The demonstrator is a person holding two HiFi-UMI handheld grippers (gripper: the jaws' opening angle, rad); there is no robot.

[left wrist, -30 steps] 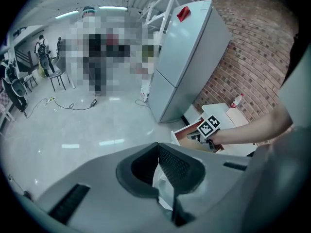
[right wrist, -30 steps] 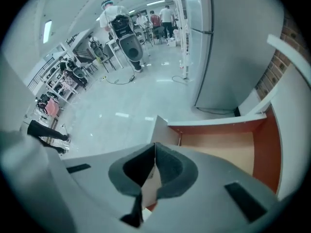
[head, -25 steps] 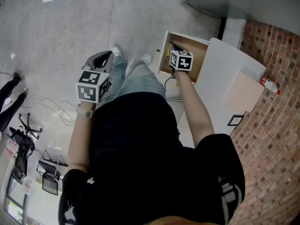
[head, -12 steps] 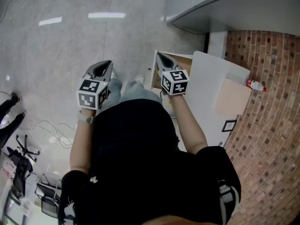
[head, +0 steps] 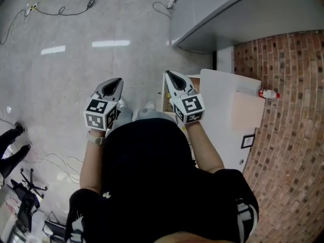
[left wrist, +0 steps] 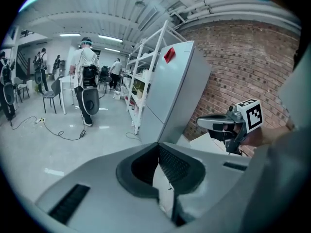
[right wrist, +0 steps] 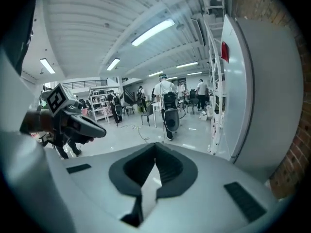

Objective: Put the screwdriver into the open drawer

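Left tongs point(head: 117, 80) and right tongs point(head: 168, 74) point forward, closed.

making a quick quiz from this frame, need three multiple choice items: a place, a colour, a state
1. Where is the small bottle? A in a bucket B at the brick wall, by the white cabinet C on a stool
2. The wall's colour? A reddish-brown B blue C green
3. Right gripper fingers? A wide open B shut, empty C shut on cloth
Key: B, the head view shows it there; A, the bricks look reddish-brown; B, they meet with nothing between.
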